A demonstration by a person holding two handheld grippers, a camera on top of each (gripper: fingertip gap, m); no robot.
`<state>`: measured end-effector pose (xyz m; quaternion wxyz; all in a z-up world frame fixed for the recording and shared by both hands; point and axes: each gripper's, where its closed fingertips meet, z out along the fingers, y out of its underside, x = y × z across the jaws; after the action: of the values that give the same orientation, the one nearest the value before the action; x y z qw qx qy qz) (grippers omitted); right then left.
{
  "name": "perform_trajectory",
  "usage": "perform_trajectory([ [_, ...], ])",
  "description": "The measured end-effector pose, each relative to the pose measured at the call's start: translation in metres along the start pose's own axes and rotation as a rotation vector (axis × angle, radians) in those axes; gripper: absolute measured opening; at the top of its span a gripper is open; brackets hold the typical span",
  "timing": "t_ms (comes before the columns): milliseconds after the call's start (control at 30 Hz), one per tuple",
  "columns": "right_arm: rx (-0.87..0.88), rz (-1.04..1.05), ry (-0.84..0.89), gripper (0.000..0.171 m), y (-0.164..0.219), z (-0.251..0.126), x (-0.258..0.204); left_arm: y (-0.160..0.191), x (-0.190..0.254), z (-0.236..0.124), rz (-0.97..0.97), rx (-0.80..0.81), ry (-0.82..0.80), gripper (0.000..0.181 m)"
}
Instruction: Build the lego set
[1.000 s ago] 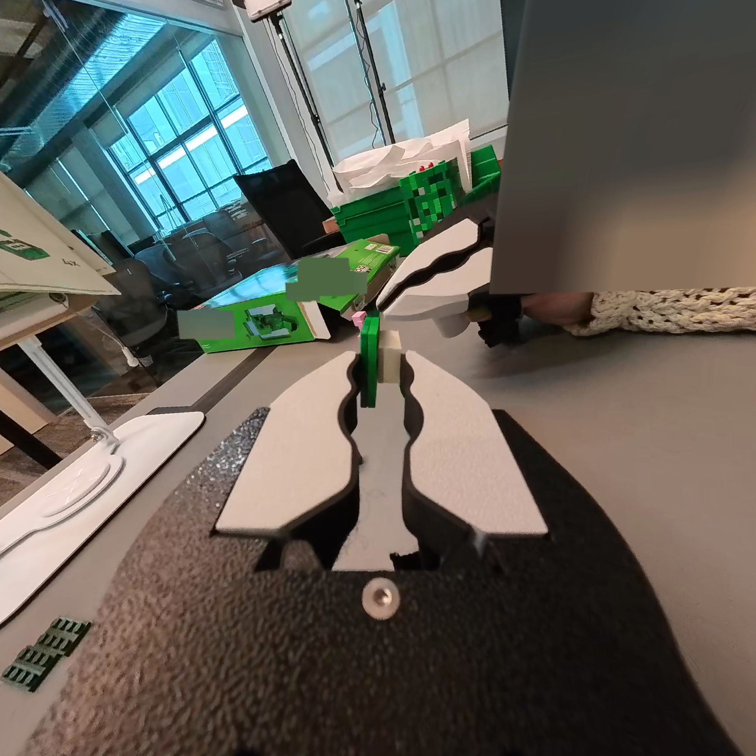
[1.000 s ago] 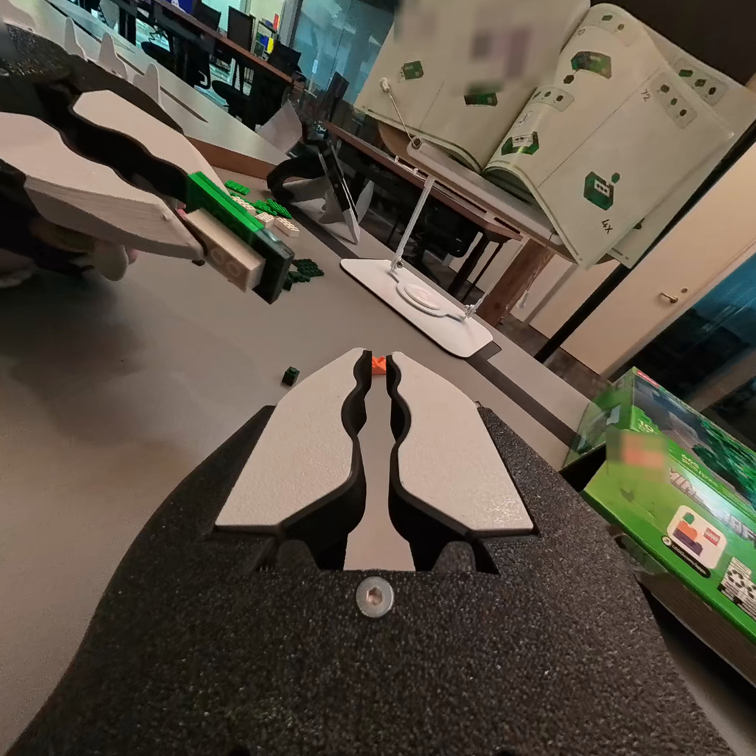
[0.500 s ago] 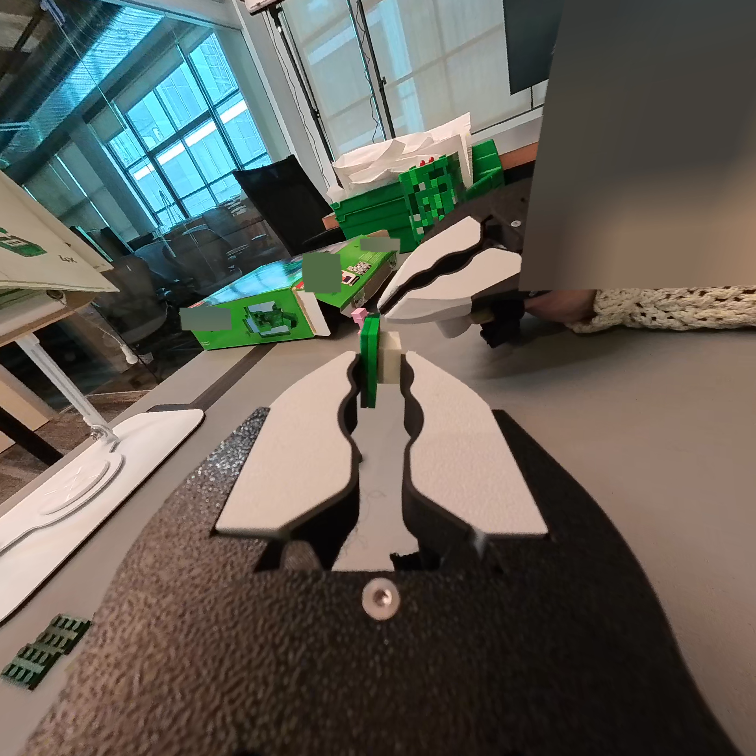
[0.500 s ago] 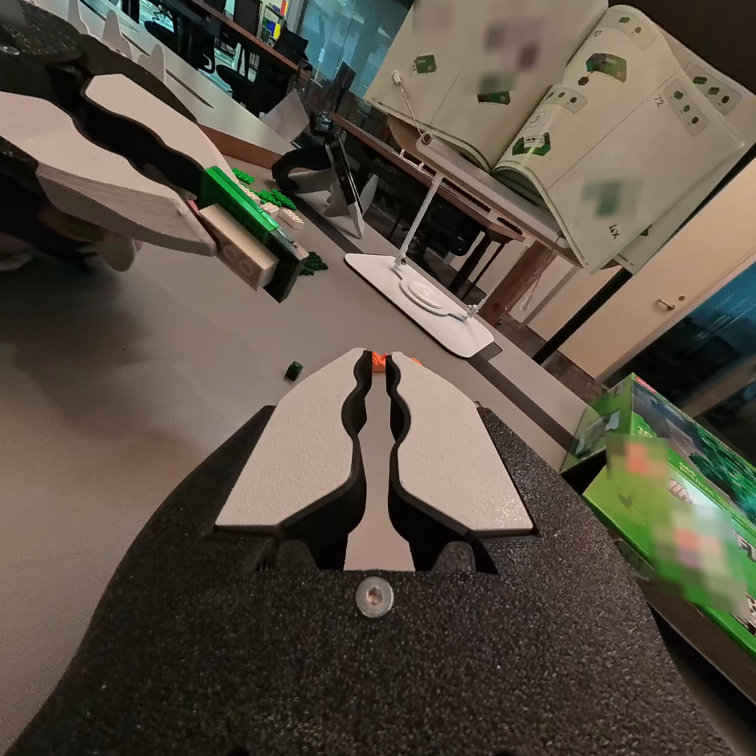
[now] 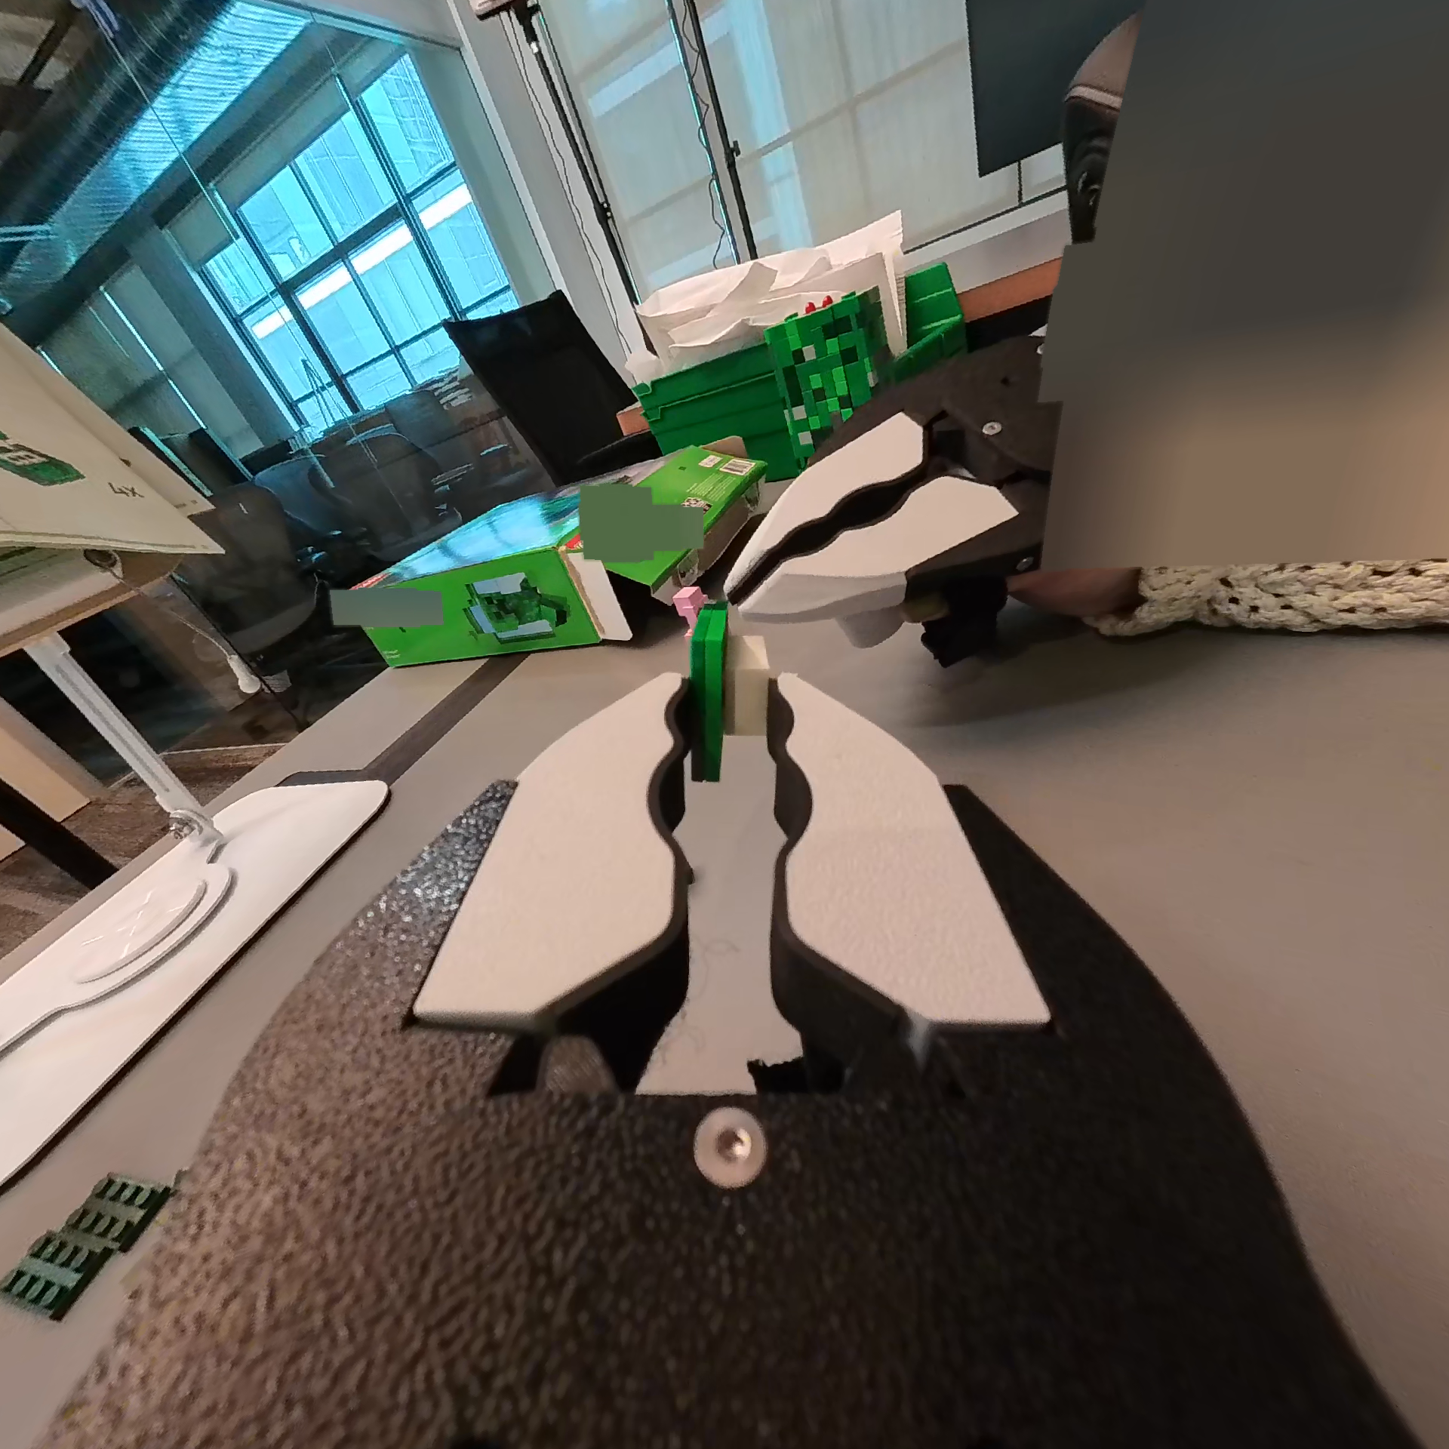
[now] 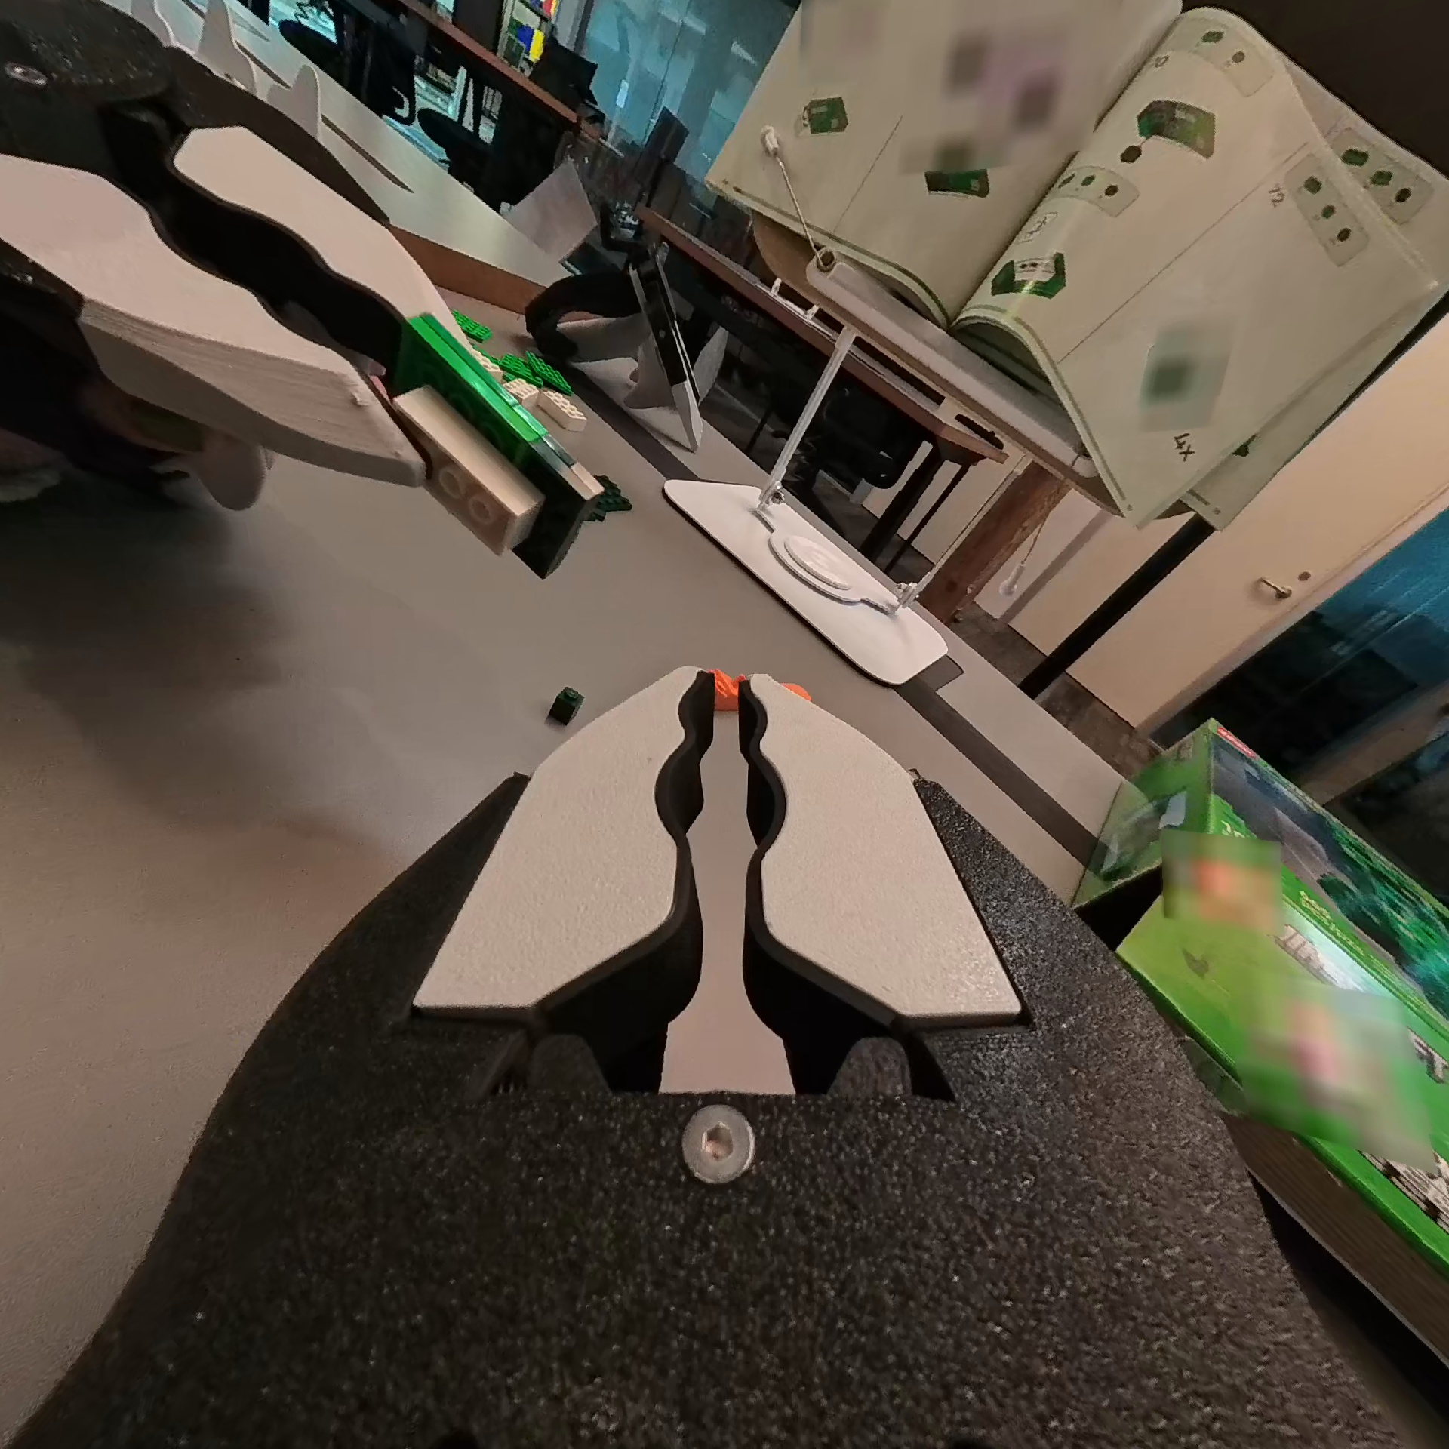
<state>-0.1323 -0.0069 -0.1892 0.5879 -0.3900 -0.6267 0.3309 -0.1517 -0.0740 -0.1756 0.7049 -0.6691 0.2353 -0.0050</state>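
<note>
Above table (image 5: 1176,823) | left gripper (image 5: 731,690) clamps green-white assembly (image 5: 717,690) | right gripper (image 6: 725,690) pinches orange piece (image 6: 723,694) | boxes (image 5: 502,596) beyond

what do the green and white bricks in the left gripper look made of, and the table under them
Green plates: hard moulded plastic, smooth and slightly glossy, with crisp edges. White brick: the same kind of plastic, duller, with round tubes moulded into its underside. Both are clamped in the left gripper. Table: flat grey matt surface with soft shadows and no grain; probably laminate, though the look leaves it open.
</note>
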Motion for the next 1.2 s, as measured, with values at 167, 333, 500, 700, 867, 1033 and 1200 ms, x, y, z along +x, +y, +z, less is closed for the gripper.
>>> perform_trajectory([
  [167,-0.001,-0.004,-0.001,0.005,0.0002,0.0002,-0.0005,0.0001,0.0,0.0,0.0,0.0,0.0,0.017],
  [333,-0.004,-0.007,-0.003,0.005,0.0006,0.0006,-0.0013,0.0006,0.0002,0.0002,0.0,-0.003,0.001,0.017],
  [500,-0.009,-0.018,-0.007,0.005,0.0012,0.0014,-0.0028,0.0011,0.0006,0.0005,0.003,-0.006,0.003,0.017],
  [700,-0.014,-0.027,-0.009,0.005,0.0017,0.0022,-0.0037,0.0015,0.0009,0.0007,0.005,-0.009,0.004,0.017],
  [867,-0.014,-0.03,-0.01,0.005,0.0019,0.0027,-0.004,0.0016,0.0006,0.0008,0.004,-0.008,0.004,0.017],
  [1033,-0.016,-0.033,-0.012,0.005,0.002,0.0034,-0.0042,0.0018,0.0007,0.0009,0.006,-0.009,0.004,0.017],
  [1200,-0.017,-0.038,-0.013,0.005,0.0021,0.0041,-0.0045,0.0021,0.0007,0.001,0.007,-0.01,0.004,0.017],
])
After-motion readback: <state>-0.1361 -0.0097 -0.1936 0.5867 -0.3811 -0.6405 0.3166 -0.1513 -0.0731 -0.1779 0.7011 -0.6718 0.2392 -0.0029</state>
